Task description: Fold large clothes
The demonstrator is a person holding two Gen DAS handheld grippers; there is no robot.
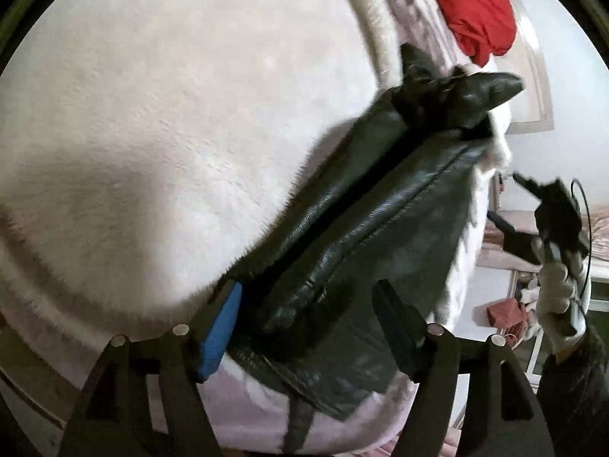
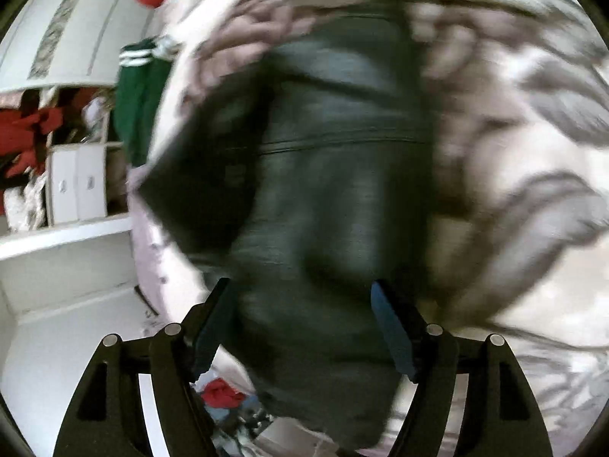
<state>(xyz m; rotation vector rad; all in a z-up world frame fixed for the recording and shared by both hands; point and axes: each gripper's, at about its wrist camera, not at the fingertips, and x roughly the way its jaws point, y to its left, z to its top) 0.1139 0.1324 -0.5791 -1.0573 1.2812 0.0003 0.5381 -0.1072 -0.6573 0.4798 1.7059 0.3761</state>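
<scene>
A black leather jacket (image 1: 365, 221) with a white fur lining (image 1: 152, 133) lies on a bed. In the left wrist view my left gripper (image 1: 308, 323) is open, its blue-padded fingers (image 1: 220, 335) on either side of the jacket's lower edge. My right gripper (image 1: 510, 205) appears at the right, held in a white-gloved hand, open and clear of the jacket. In the blurred right wrist view the right gripper (image 2: 304, 327) is open with the jacket's dark leather (image 2: 335, 190) lying between and beyond its fingers.
A red garment (image 1: 475, 11) lies at the far end of the bed. A green garment with white stripes (image 2: 141, 95) hangs at the left by white shelves (image 2: 64, 236) holding boxes and red cloth. The patterned bedcover (image 2: 533, 152) spreads to the right.
</scene>
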